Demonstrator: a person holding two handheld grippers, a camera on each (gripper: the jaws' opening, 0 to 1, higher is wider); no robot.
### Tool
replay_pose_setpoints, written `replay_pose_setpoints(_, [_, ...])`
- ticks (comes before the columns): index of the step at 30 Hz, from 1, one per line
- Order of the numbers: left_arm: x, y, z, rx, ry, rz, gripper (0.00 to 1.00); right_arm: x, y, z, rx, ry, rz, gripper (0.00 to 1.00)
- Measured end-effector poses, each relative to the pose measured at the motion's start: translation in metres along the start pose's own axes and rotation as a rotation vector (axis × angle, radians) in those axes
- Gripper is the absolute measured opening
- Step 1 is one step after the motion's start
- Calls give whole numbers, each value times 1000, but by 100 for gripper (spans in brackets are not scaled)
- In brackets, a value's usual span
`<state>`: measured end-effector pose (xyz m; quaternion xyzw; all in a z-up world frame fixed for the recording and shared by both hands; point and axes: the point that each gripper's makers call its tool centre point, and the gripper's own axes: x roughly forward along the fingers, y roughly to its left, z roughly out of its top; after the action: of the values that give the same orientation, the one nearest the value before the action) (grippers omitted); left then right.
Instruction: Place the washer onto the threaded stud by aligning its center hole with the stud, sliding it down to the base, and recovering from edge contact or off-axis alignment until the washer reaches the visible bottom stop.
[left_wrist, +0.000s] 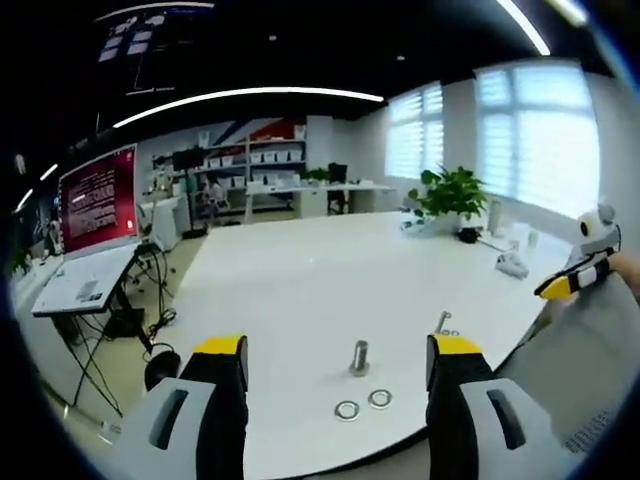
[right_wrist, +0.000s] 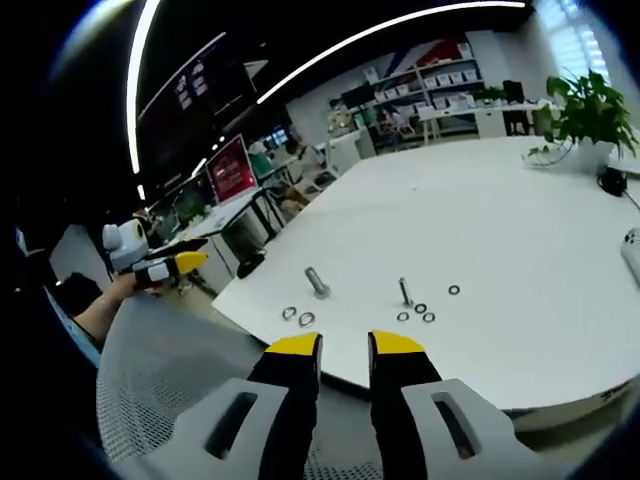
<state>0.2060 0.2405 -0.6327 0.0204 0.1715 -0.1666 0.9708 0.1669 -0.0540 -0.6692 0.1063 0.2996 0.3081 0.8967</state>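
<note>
A short thick threaded stud (left_wrist: 359, 357) stands upright on the white table (left_wrist: 300, 280), between and beyond my left gripper's (left_wrist: 338, 348) wide-open, empty jaws. Two washers (left_wrist: 347, 410) (left_wrist: 379, 398) lie flat just in front of the stud. A thinner stud (left_wrist: 442, 322) stands to its right. In the right gripper view the thick stud (right_wrist: 317, 283) and thin stud (right_wrist: 405, 292) stand ahead of my right gripper (right_wrist: 346, 345), whose jaws are a narrow gap apart and hold nothing. Several washers (right_wrist: 420, 308) lie around the thin stud and two washers (right_wrist: 298, 316) by the thick one.
The right gripper (left_wrist: 565, 285) hovers off the table's right edge in the left gripper view. A hand holds the left gripper (right_wrist: 178, 266) at far left in the right gripper view. A potted plant (left_wrist: 450, 192) and small items sit at the far end. A grey mesh chair (right_wrist: 170, 370) lies below.
</note>
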Motion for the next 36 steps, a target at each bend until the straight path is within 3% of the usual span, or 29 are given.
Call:
replay_pose_setpoints(3, [1, 3, -2, 2, 13, 12, 67, 4, 1, -7, -26, 65, 5, 21])
replay_pose_setpoints(12, [3, 10, -4, -5, 21, 41, 65, 4, 5, -1, -16, 25, 44, 19])
replay_pose_setpoints(21, [2, 4, -11, 5, 59, 23, 60, 4, 8, -5, -15, 44, 67, 19])
replay_pose_setpoints(26, [1, 8, -8, -22, 39, 48, 61, 4, 11, -7, -18, 63, 82, 19])
replay_pose_setpoints(32, [-2, 9, -15, -66, 61, 54, 59, 2, 2, -6, 4, 38, 40, 21])
replay_pose_setpoints(36, [-3, 9, -12, -38, 51, 61, 58, 3, 3, -6, 3, 44, 40, 21])
